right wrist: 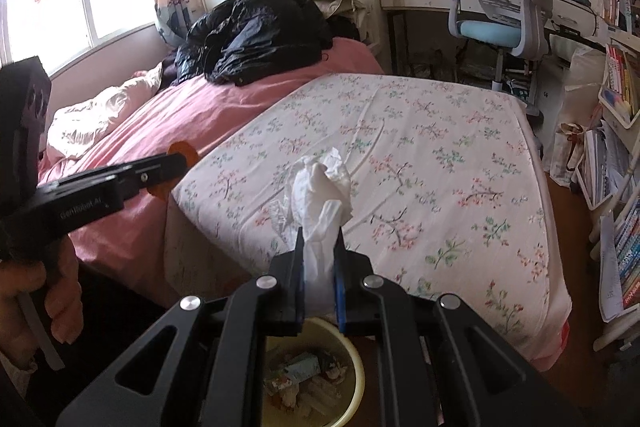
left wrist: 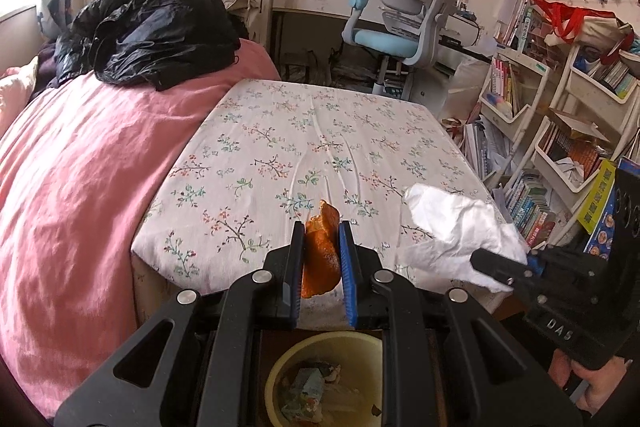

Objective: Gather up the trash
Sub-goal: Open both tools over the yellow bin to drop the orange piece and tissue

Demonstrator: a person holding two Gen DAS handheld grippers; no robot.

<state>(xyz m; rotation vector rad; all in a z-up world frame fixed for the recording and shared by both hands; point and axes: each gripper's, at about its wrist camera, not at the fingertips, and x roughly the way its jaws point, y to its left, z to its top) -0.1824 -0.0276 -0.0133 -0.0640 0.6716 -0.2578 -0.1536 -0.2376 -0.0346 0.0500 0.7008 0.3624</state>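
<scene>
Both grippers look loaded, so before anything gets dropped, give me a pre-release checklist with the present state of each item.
1. Left gripper shut on the orange peel: ok.
2. Right gripper shut on the crumpled tissue: ok.
3. Yellow trash bin below the left gripper: ok, seen between its fingers.
4. Bin below the right gripper: ok, seen under it too.
5. Room in the bin: ok, trash lies low inside.
6. Other trash on the floral sheet: none seen.

bin (left wrist: 280, 379) below mattress (left wrist: 320, 131) edge, trash (left wrist: 308, 391) in bin
</scene>
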